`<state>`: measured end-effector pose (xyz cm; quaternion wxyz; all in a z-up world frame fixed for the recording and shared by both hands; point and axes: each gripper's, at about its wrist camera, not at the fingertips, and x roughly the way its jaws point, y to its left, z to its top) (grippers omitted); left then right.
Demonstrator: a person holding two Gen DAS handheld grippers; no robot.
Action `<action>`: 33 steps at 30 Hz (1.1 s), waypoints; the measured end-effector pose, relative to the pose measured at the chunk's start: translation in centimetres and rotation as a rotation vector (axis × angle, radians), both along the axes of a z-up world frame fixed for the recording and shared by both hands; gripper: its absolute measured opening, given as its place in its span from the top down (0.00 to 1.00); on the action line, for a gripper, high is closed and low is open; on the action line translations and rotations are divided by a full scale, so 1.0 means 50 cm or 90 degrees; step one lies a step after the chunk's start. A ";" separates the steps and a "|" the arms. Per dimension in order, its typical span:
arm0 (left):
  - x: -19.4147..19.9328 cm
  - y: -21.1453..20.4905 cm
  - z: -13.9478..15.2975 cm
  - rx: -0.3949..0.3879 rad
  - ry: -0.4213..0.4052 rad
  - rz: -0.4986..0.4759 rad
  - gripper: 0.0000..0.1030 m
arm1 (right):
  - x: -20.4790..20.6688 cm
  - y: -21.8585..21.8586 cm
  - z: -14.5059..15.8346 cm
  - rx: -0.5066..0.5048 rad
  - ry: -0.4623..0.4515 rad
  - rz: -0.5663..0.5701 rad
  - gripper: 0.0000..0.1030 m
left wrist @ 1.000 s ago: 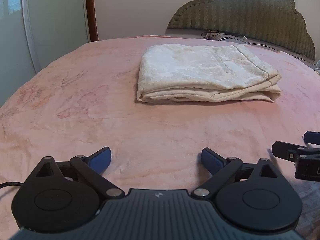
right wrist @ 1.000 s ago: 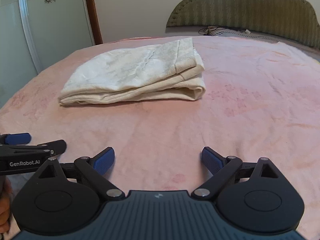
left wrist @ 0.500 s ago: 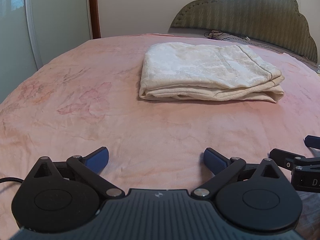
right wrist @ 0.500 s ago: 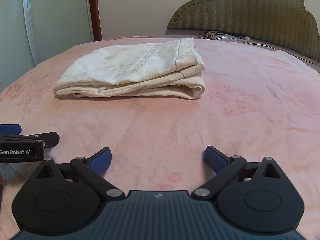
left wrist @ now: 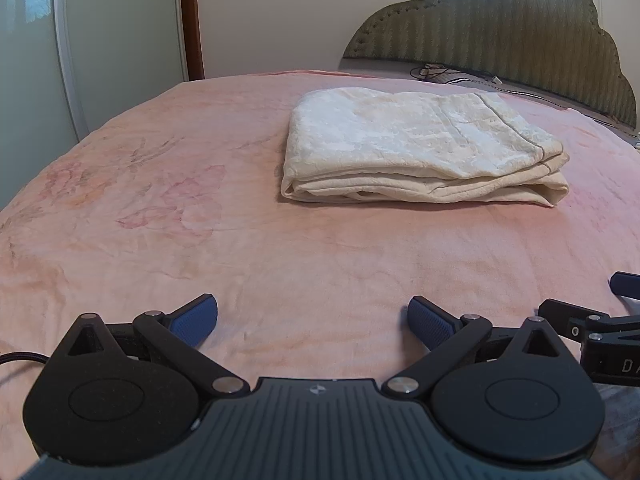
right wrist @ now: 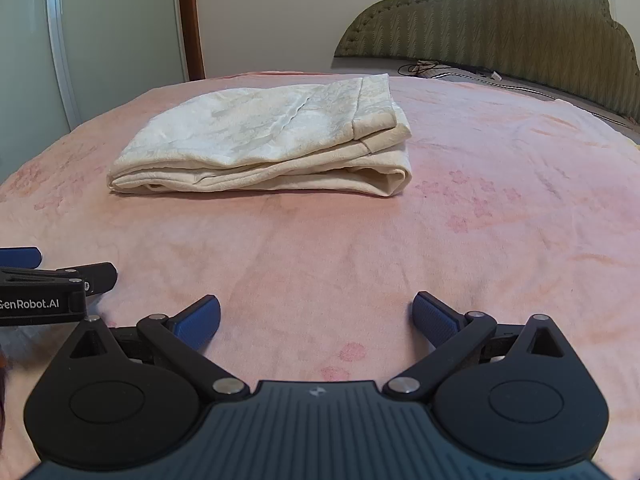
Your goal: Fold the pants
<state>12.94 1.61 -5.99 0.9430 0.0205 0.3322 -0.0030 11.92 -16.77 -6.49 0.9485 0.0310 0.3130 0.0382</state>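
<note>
Cream-white pants (left wrist: pixel 420 148) lie folded into a thick, layered bundle on the pink blanket (left wrist: pixel 200 240) that covers the bed. Several stacked layers show along the near edge; hem bands visible at the right end of the bundle (right wrist: pixel 376 120).

Left gripper (left wrist: pixel 313 318): jaws spread wide, nothing between the blue pads (left wrist: pixel 196 320). It sits low over the blanket, well apart from the pants, which lie ahead and a little to the right in its view.

Right gripper (right wrist: pixel 316 318): also spread wide, holding nothing. Pants lie ahead and to its left, well apart. Faint floral print on the blanket just in front of it.

The two grippers are side by side: tip of the right one shows at the right edge of the left wrist view (left wrist: pixel 600 320); the left one, lettered "GenRobot.AI", shows at the left edge of the right wrist view (right wrist: pixel 56 280).

Behind the bed: green padded headboard (left wrist: pixel 500 32) with scalloped top, tangle of cable (left wrist: pixel 436 70) at its foot. Pale wall, brown door frame (left wrist: pixel 192 16), and glossy wardrobe panel (left wrist: pixel 120 40) with flower decals to the left.
</note>
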 end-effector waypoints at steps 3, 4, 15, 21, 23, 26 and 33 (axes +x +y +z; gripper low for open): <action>-0.002 0.001 0.000 0.000 -0.003 0.001 0.00 | 0.001 0.002 0.000 0.001 0.000 0.000 0.00; -0.003 0.001 0.000 0.000 -0.004 0.001 0.00 | 0.001 0.003 0.000 -0.002 0.001 0.000 0.00; -0.002 0.002 -0.002 -0.002 0.001 0.001 0.00 | 0.001 0.004 -0.001 -0.003 0.001 -0.001 0.00; -0.002 0.001 -0.002 -0.004 0.001 0.002 0.00 | -0.006 -0.011 0.002 0.016 -0.014 -0.042 0.00; -0.002 0.001 -0.002 -0.004 0.001 0.002 0.00 | -0.001 -0.021 -0.001 0.033 -0.007 -0.044 0.00; -0.002 0.002 -0.003 -0.004 0.001 0.002 0.00 | 0.004 -0.004 -0.003 -0.010 0.004 -0.043 0.00; -0.002 0.002 -0.003 -0.005 0.001 0.002 0.00 | 0.001 -0.006 -0.003 -0.014 0.004 -0.037 0.00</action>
